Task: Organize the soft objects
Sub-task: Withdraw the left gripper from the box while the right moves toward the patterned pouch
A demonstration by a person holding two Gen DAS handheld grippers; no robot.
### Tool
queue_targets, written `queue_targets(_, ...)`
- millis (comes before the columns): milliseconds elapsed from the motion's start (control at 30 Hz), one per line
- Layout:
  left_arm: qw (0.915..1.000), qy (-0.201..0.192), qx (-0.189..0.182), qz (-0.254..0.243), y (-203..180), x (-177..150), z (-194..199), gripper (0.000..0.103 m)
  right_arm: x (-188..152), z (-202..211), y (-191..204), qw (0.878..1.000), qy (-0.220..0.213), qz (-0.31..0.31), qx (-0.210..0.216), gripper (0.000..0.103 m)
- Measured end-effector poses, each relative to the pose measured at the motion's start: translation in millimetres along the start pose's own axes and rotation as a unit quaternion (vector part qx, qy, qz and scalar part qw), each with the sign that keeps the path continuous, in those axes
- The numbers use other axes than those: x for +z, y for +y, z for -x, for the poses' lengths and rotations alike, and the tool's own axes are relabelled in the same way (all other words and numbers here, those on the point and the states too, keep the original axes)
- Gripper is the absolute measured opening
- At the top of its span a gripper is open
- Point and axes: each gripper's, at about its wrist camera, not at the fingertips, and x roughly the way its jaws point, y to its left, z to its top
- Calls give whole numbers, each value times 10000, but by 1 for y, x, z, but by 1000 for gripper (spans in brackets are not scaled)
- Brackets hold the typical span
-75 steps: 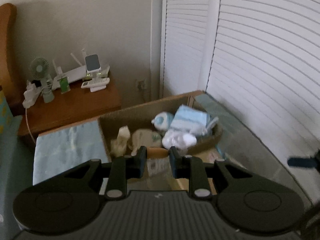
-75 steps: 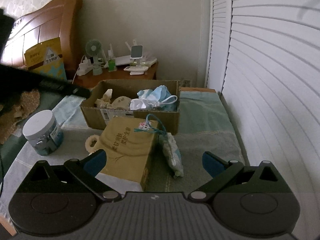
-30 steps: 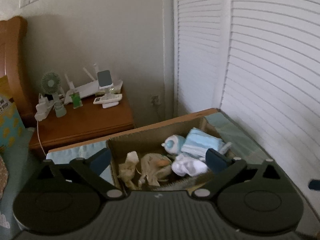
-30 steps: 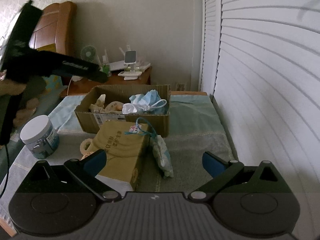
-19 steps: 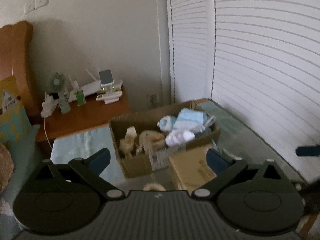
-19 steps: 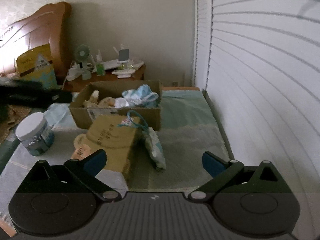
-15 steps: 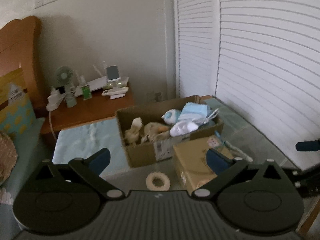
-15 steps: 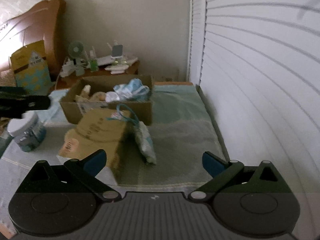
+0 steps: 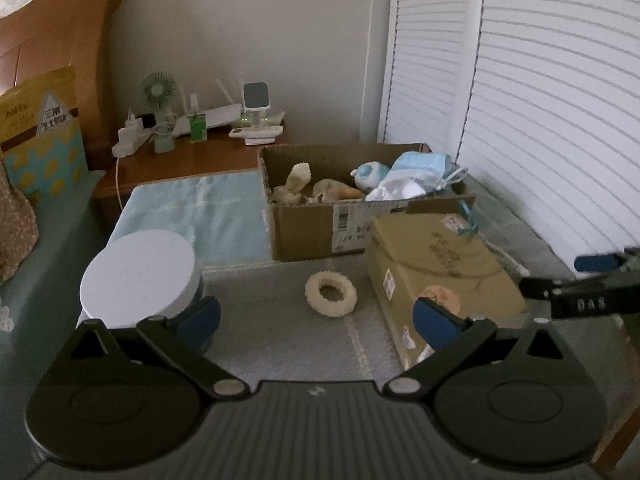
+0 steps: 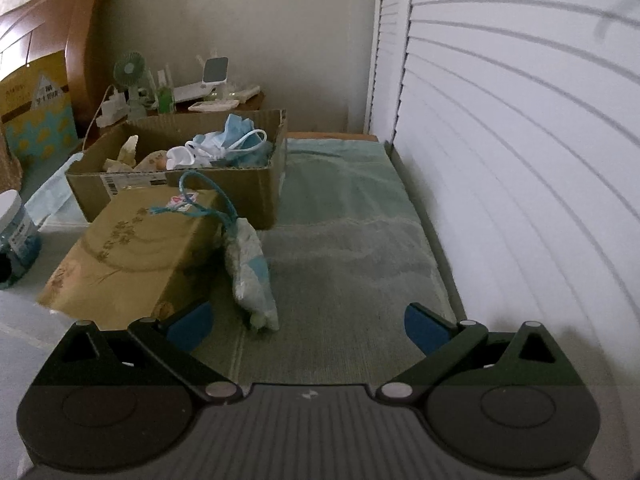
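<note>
Both grippers, left & right, spread apart, pulled back from box; ring now visible in front of box, mat beside it.

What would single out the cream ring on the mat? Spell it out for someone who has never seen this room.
Find the open cardboard box full of soft things near the white shutters. In front of it, on the grey mat, between the white-lidded jar and the closed tan box, lies the ring. It is the only doughnut-shaped thing, cream and nubbly, lying flat alone.
</note>
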Motion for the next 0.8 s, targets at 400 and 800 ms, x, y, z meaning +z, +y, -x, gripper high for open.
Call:
queue_targets(400, 9999, 67, 9, -122, 0, -6, -11, 102, 15, -29, -14, 9988, 52, -46, -492, 103)
queue_targets(800, 9994, 179, -199, -212, 5, -10, -17, 102, 1, -30, -9, 9986, 245, 373, -282, 103)
